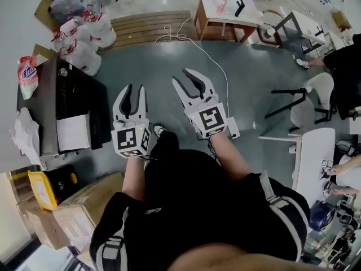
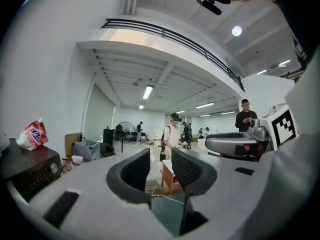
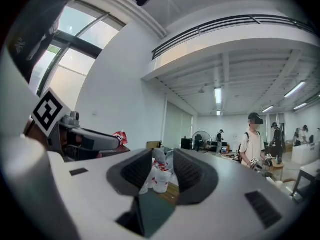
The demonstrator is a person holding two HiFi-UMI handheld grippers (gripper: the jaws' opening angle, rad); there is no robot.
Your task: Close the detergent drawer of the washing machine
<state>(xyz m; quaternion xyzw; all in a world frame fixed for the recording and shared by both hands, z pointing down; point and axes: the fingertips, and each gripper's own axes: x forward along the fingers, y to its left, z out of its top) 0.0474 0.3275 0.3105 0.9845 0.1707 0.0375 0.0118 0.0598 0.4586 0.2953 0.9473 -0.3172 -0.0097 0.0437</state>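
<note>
**Clutter on the grey floor**

On the grey floor (image 1: 158,66), white plastic bags with red print (image 1: 84,41) lie heaped beside a slatted wooden platform (image 1: 149,26). A thin white cable (image 1: 203,52) trails nearby. Brown cardboard boxes (image 1: 79,208) adjoin a yellow plastic canister (image 1: 42,188).

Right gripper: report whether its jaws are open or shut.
Open. The right gripper has its jaws apart with nothing gripped; only distant white bags show through the gap.

Holding left gripper (image 1: 135,90) and right gripper (image 1: 180,76) out front, side by side, level, not touching. Left fingers (image 2: 136,171) parted, gripping nothing. Right fingers (image 3: 136,170) parted too, empty. Both forearms (image 1: 231,157) stretched forward, marker cubes facing up.
</note>
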